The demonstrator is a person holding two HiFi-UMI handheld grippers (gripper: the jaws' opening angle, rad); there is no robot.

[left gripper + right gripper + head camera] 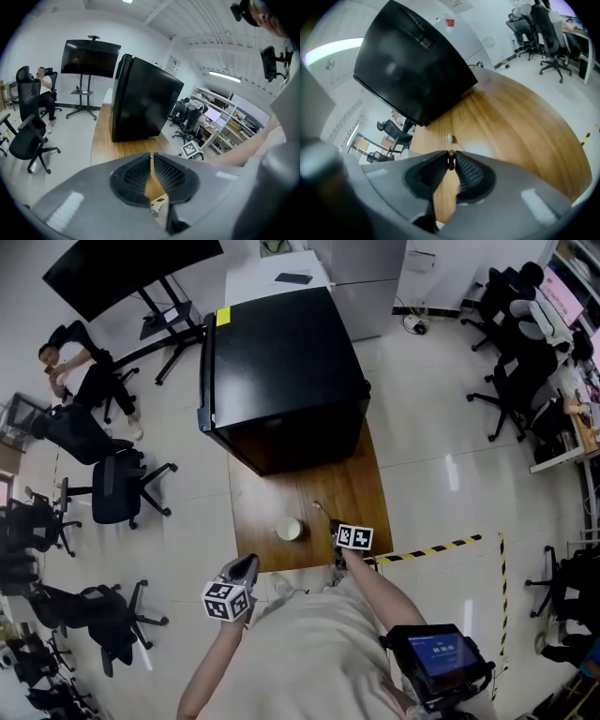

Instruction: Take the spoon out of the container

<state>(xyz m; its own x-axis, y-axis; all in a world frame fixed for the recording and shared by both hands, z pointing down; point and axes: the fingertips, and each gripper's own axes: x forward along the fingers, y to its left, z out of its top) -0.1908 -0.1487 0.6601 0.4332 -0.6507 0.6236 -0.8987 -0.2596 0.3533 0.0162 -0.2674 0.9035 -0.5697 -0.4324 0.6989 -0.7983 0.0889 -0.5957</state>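
Note:
A small white container (289, 529) stands on the wooden table (356, 493) near its front edge. The spoon (323, 510) is outside it, just to its right, low over the wood. My right gripper (338, 532) is shut on the spoon's handle. In the right gripper view the handle end (451, 160) is pinched between the tips and the spoon's pale head (449, 138) points away over the table. My left gripper (246, 567) hangs left of the table's front edge. In the left gripper view its jaws (151, 155) are shut, with nothing between them.
A large black cabinet (281, 371) fills the far half of the table. Office chairs (117, 486) and a seated person (70, 367) are on the left. Yellow-black floor tape (431, 548) runs to the right of the table. More chairs and desks stand at the far right.

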